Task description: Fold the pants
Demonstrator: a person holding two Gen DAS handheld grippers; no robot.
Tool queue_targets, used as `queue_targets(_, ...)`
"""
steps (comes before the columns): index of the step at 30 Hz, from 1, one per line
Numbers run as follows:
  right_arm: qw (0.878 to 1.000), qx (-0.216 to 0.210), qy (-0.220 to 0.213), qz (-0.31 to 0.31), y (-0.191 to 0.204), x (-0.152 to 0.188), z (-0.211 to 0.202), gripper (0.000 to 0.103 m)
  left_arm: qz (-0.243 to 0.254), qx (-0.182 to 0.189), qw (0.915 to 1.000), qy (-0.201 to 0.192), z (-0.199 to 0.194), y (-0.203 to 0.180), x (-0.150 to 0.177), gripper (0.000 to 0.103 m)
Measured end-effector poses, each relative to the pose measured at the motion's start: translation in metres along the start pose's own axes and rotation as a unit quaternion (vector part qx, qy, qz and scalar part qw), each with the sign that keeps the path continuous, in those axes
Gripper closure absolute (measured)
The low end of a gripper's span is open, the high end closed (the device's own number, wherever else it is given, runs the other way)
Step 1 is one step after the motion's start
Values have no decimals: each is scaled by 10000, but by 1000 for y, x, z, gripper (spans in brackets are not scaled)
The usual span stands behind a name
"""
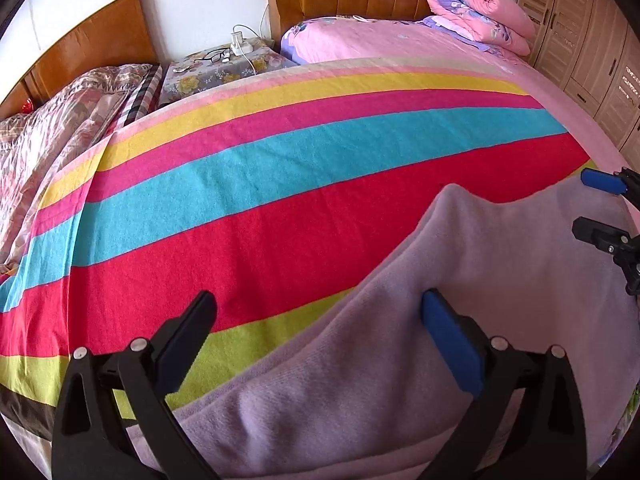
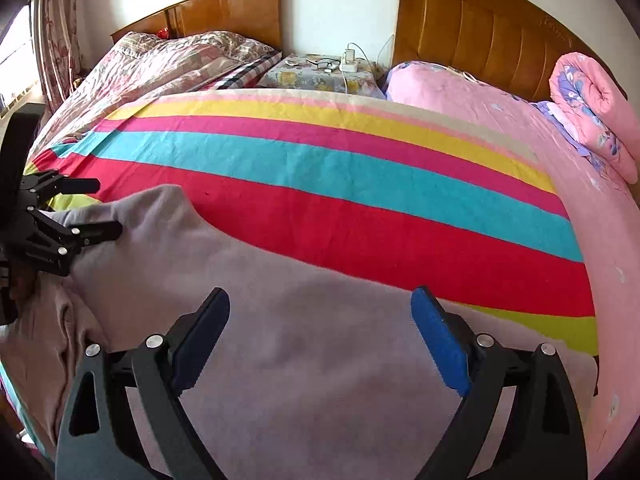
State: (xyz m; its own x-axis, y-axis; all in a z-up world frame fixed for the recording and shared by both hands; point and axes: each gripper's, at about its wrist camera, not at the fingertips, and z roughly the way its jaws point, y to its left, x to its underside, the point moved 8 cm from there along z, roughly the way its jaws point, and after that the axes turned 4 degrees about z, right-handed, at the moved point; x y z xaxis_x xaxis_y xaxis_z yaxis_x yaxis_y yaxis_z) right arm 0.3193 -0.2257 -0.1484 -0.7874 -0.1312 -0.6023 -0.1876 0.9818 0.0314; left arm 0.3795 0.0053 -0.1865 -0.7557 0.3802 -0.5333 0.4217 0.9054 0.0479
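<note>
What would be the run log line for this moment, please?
left gripper: open, empty | right gripper: open, empty | pants: flat on striped blanket, unfolded

striped blanket (image 1: 280, 184) lies bare beyond pants (image 2: 320, 360).

Pants (image 2: 320, 320) plain lilac-grey; blanket (image 2: 320, 184) striped yellow, magenta, turquoise, red, lime; far-right rolled quilt (image 2: 592, 116) pink with purple floral; pads (image 2: 440, 344) blue.
</note>
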Motion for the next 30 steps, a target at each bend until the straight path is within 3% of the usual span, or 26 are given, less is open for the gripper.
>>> queue_targets(4,9994,-77,3,-344,32,-20,17,14,107,-153,9998,-105,-3,-2,1,1)
queue_targets(6,9987,148,148,-464,32,-20,28,14,167,-252,9994,-157,-4,-3,1,1)
queue_targets(7,9984,257,263,-427,26,-17,33,14,192,-285,9993,-174,-4,-3,0,1)
queue_targets(10,9991,67,377,169,-9,-5,32,13,161,-251,9994,-173,-4,-1,0,1)
queue_targets(14,9939,614,372,840,-74,12,13,13,102,-203,9996,-168,-3,1,-1,1)
queue_targets(17,9882,1041,277,1092,-95,24,-13,13,151,-304,9992,-213,-4,-1,-1,1)
queue_targets(21,9959,275,-139,850,-49,41,-61,12,65,-660,9961,-581,-36,2,-4,2)
queue_targets(24,9987,-330,-162,365,0,71,-88,12,-174,-249,9945,-1001,-88,1,1,2)
queue_targets(27,9968,-767,-117,203,35,99,-102,12,-68,-369,9948,-947,-120,0,36,2)
queue_targets(30,9955,-926,-69,188,59,118,-106,12,-61,-459,9957,-800,-142,-2,89,2)
